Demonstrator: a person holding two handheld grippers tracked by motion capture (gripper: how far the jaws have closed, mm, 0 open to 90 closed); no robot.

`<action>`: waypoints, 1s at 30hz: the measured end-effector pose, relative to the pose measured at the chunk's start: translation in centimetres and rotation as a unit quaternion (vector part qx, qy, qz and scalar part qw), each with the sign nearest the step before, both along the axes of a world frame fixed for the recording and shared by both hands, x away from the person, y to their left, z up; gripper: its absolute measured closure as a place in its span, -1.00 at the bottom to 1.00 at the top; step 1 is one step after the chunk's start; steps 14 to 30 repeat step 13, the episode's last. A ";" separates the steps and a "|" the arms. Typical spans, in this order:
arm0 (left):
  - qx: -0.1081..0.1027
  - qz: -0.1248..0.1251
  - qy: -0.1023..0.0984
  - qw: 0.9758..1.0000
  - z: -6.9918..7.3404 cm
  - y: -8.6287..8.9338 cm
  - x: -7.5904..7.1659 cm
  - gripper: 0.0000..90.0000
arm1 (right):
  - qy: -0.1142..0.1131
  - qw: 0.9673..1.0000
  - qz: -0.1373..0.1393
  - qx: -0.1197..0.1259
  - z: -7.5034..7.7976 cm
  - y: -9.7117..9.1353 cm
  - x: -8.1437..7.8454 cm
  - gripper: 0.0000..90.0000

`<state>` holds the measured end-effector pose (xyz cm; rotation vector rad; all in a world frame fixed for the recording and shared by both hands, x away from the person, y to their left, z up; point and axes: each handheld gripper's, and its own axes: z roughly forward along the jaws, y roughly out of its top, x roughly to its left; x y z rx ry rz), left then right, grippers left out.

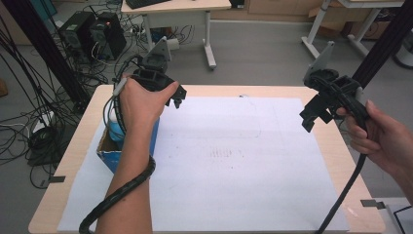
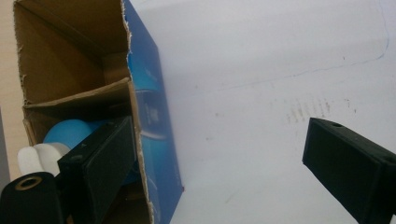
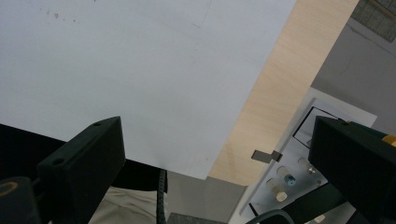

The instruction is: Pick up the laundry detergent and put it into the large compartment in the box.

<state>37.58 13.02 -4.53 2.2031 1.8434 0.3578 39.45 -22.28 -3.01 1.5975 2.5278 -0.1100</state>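
Both tongs gape wide, empty: left gripper (image 1: pixel 176 100) raised over the blue box (image 2: pixel 154 140), contents half hidden by a jaw; right gripper (image 1: pixel 311 117) held high above the paper sheet (image 1: pixel 234 161).

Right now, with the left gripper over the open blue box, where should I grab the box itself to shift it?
Probably the blue box's near side wall, taken from above. The box stands open-topped and that cardboard edge stands up between the open jaws of the left gripper: one over the bottles inside, one outside over the white sheet.
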 end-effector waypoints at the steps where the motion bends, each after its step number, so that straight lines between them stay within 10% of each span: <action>1: -0.001 0.001 -0.002 1.000 0.0 0.0 -0.1 -0.78 | 0.000 1.000 0.000 0.000 0.0 0.0 0.0 -0.92; 30: -0.004 0.003 -0.004 1.000 -0.2 0.2 -0.2 -0.78 | 0.001 1.000 0.002 0.002 0.1 0.1 -0.1 -0.92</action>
